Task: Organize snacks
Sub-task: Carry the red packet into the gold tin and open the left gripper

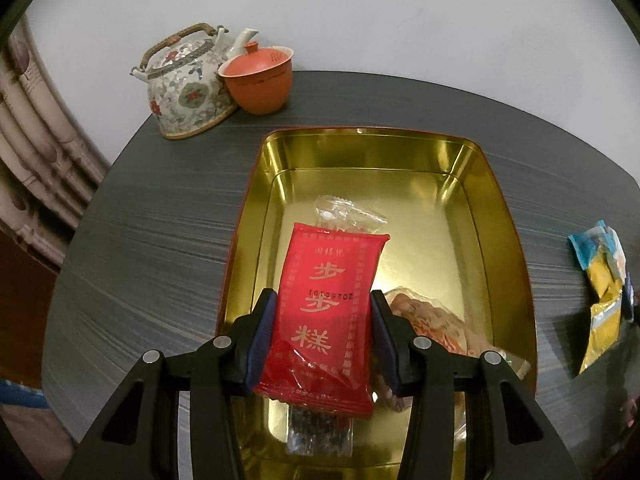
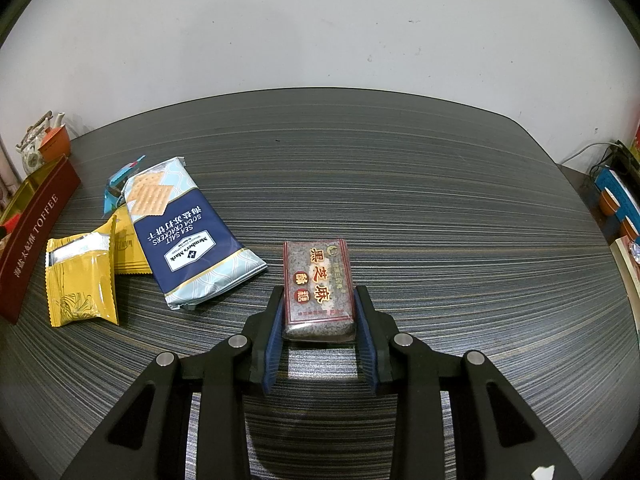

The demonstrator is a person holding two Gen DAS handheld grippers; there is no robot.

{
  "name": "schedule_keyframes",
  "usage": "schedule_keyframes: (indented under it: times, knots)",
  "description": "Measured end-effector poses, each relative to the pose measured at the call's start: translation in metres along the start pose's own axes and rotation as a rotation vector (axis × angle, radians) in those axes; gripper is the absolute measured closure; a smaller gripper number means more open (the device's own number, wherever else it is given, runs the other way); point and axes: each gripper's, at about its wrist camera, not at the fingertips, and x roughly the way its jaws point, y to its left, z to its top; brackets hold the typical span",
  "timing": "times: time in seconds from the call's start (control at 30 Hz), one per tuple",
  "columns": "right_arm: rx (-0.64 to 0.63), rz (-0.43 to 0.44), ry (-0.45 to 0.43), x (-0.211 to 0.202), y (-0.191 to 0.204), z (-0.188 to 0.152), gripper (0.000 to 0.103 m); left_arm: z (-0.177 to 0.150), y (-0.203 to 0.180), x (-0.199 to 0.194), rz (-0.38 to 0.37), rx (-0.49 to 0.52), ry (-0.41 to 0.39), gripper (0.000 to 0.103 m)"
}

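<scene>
Left gripper (image 1: 323, 312) pinches a red packet (image 1: 326, 312) by its long edges, pads pressed into the wrapper, held tilted above the gold tin (image 1: 500, 216). Tin sits on the striped table (image 1: 160, 240); inside lie a clear-wrapped bar (image 1: 344, 212) partly under the red packet and an orange-printed packet (image 1: 432, 320) toward the near right corner. Teapot (image 1: 184, 80) and orange lidded cup (image 1: 258, 76) stand touching at the table's far left corner. Right gripper (image 2: 319, 300) is clamped on a sesame bar (image 2: 318, 284), pads against both long sides; bar at table level, can't tell if lifted. Left of it: cracker pack (image 2: 184, 232) overlapping two yellow packets (image 2: 80, 280), blue wrapper (image 2: 116, 184) behind, tin's red wall beyond reading TOFFEE.
</scene>
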Motion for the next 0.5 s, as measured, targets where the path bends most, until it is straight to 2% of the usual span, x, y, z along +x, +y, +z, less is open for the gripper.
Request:
schedule_keyframes:
  times: [0.3, 0.5]
  knots:
    - [0.0, 0.0, 0.0, 0.0, 0.0, 0.0, 0.072, 0.002, 0.001, 0.004, 0.005, -0.005, 0.017, 0.056]
    - [0.0, -0.001, 0.0, 0.0, 0.001, -0.001, 0.072, 0.001, 0.009, -0.003, -0.031, -0.051, 0.019, 0.054]
